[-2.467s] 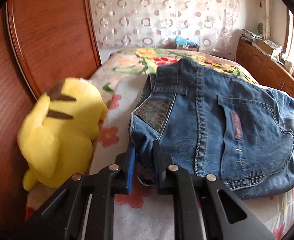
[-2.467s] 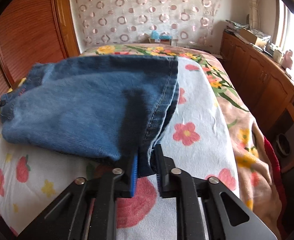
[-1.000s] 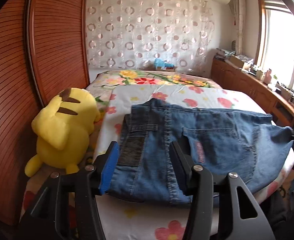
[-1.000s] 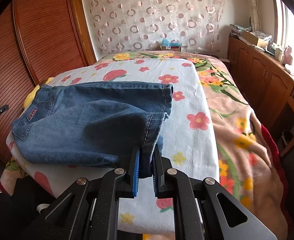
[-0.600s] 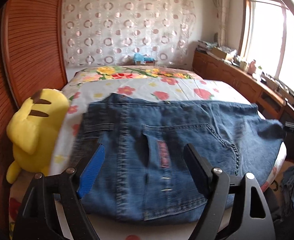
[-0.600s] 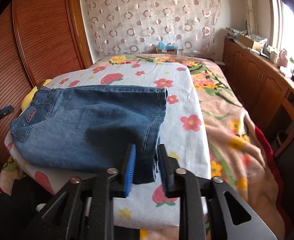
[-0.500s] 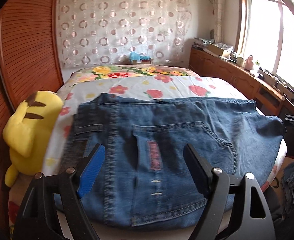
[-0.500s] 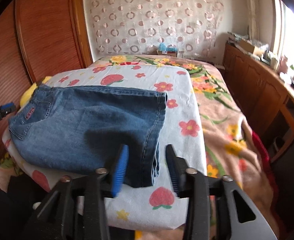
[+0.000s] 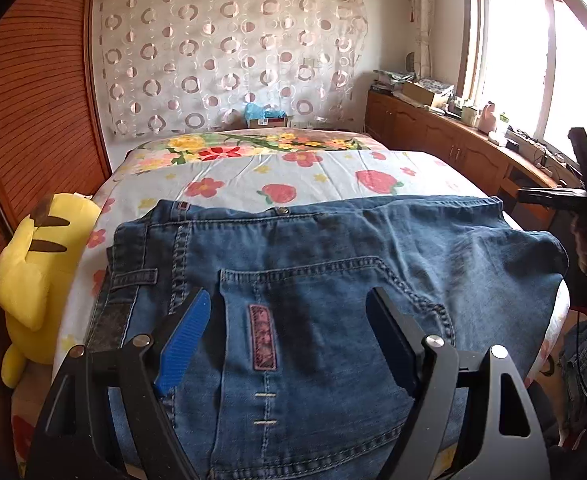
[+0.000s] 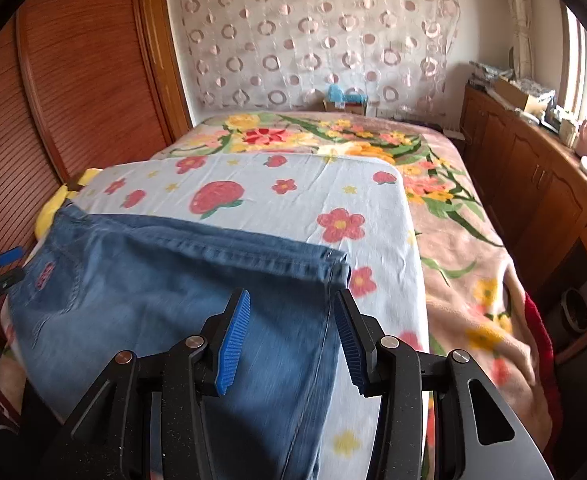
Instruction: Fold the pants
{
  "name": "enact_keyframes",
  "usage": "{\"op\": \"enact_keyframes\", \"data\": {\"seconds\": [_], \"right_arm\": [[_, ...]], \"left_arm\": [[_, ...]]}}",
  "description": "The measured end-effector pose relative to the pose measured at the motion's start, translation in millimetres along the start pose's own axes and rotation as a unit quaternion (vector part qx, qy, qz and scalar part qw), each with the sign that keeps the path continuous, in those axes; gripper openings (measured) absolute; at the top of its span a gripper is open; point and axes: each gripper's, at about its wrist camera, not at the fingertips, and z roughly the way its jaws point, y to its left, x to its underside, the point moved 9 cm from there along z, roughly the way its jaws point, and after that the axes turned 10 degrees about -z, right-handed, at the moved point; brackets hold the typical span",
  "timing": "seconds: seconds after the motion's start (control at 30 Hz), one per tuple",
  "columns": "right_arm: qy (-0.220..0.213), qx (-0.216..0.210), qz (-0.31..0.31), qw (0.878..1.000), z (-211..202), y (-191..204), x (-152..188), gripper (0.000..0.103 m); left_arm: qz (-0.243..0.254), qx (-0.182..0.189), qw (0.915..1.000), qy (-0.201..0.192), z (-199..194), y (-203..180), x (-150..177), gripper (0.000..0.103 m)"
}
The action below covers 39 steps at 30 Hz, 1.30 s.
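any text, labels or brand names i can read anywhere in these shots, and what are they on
No text can be read in either view.
Pink patch on the back pocket of the jeans: it carries a pattern or lettering, too small and blurred to read.
Dark waistband patch on the jeans: no legible marking.
Box at the head of the bed: label too small to read.

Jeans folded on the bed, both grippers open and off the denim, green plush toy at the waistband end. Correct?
Not quite: the plush toy is yellow, as the left wrist view shows. The rest holds: jeans folded on the bed, left gripper and right gripper open, clamping no denim.
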Motion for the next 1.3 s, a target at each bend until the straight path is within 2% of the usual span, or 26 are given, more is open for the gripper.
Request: {"op": "enact_keyframes", "data": {"seconds": [0.3,0.57,0.6,0.63,0.67,0.7,0.83,0.93,1.0,1.1,1.17,1.27,1.3], "right_arm": [[0.069,0.001,0.022,0.997,52,-22,-9,0.046],[0.095,-0.028,0.019,0.995,72,-20,-13,0.045],[0.097,-0.030,0.015,0.995,73,-20,-14,0.043],[0.098,-0.032,0.010,0.995,75,-19,-14,0.034],[0.097,-0.031,0.003,0.995,75,-17,-16,0.027],[0.093,-0.031,-0.002,0.995,74,-17,-18,0.016],[0.045,-0.017,-0.019,0.999,58,-15,-35,0.005],[-0.001,0.025,-0.021,0.999,40,-24,-55,0.004],[-0.021,0.034,-0.014,0.999,31,-30,-62,0.004],[-0.013,0.064,-0.014,0.998,36,-36,-59,0.004],[0.012,0.063,-0.009,0.998,47,-36,-48,0.004],[0.023,0.050,-0.003,0.998,54,-29,-38,0.005],[0.026,0.047,-0.001,0.999,53,-28,-34,0.011]], "left_arm": [[0.000,0.002,1.0000,0.003,5,-6,0,0.081],[-0.004,0.000,0.9999,0.009,11,-5,6,0.081],[-0.005,-0.001,0.9999,0.009,11,-5,7,0.081],[-0.005,-0.001,0.9999,0.010,11,-4,7,0.081],[-0.004,-0.001,0.9999,0.010,10,-3,7,0.081],[-0.005,-0.001,0.9999,0.010,10,-3,7,0.081],[-0.006,-0.003,1.0000,0.007,8,-1,7,0.081],[-0.007,-0.003,1.0000,0.003,6,-1,4,0.081],[-0.008,-0.003,1.0000,0.001,4,-1,3,0.081],[-0.009,0.000,1.0000,-0.001,3,-2,2,0.081],[-0.009,0.001,1.0000,-0.002,2,-2,2,0.081],[-0.006,0.001,1.0000,-0.003,3,-7,2,0.081],[-0.004,0.002,1.0000,-0.003,3,-8,2,0.081]]}}
